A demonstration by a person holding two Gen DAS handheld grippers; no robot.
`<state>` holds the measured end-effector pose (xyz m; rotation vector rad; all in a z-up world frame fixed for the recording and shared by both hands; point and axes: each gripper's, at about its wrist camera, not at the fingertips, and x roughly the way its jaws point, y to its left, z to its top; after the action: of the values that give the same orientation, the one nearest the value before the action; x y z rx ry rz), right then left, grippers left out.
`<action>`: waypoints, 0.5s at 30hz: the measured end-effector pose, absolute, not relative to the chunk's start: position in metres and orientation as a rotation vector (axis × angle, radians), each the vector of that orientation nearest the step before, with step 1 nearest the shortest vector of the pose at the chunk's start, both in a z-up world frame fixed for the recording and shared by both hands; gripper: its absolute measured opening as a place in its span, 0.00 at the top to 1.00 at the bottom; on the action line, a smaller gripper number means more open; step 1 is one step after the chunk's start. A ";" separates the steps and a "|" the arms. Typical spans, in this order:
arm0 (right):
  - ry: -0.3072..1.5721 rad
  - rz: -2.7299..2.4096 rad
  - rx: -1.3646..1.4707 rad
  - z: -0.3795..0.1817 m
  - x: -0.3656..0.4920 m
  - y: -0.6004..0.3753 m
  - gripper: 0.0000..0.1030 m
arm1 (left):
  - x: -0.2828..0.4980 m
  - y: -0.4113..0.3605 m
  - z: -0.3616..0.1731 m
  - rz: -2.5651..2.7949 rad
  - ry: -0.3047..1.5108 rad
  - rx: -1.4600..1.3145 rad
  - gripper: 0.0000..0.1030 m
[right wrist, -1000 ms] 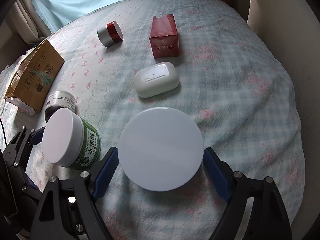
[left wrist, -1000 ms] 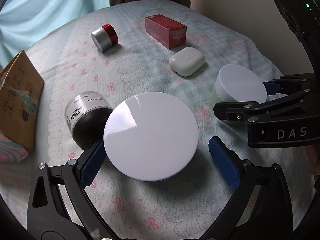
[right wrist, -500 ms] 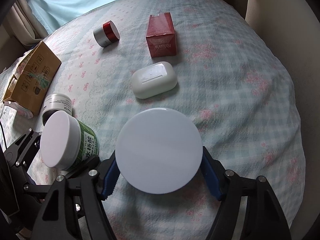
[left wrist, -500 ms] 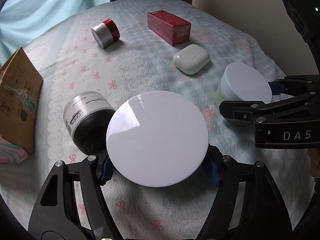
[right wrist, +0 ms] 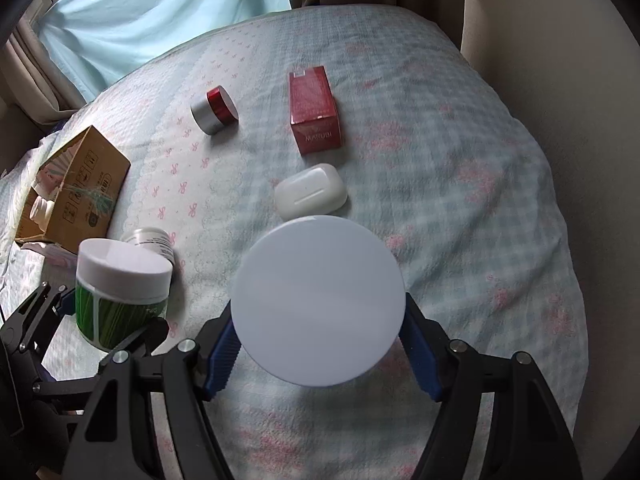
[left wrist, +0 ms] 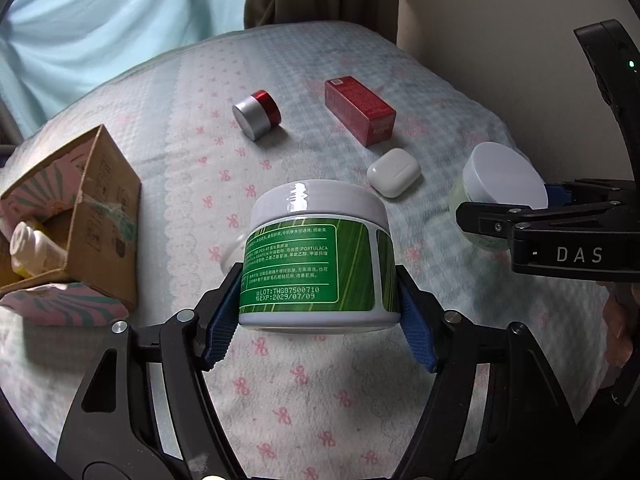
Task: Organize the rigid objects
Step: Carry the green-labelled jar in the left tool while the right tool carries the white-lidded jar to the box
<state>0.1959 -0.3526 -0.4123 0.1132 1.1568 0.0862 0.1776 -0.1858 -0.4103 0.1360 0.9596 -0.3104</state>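
Note:
A green jar with a white lid hangs above the bed cover, upright, its label facing the left wrist camera. My left gripper is shut on its sides, the blue pads pressing on the body. The same jar and left gripper show at the lower left of the right wrist view. A second jar, seen from above as a white round lid, is held off the bed by my right gripper, shut on it. In the left wrist view this pale green jar sits in the right gripper.
An open cardboard box with a white bottle inside lies at the left. On the flowered bed cover lie a silver-and-red jar, a red carton, a white earbud case and a dark jar with a silver top. A wall bounds the right side.
The left jaws closed on the green jar. Both grippers then rose, lifting their jars off the bed. The left jar now shows its label instead of its lid.

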 end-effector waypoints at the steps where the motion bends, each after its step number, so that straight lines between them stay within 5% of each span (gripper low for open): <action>1: 1.150 0.081 0.107 -0.403 0.195 -0.349 0.34 | 0.177 -0.181 -0.402 -0.301 0.954 0.127 0.34; 15: 1.104 0.020 0.117 -0.278 0.186 -0.267 0.34 | 0.180 -0.049 -0.285 -0.294 0.876 -0.018 0.34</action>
<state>0.1856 -0.2672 -0.2781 0.1166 1.1037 0.0202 0.1802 -0.0488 -0.2847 -0.0179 0.8761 -0.2935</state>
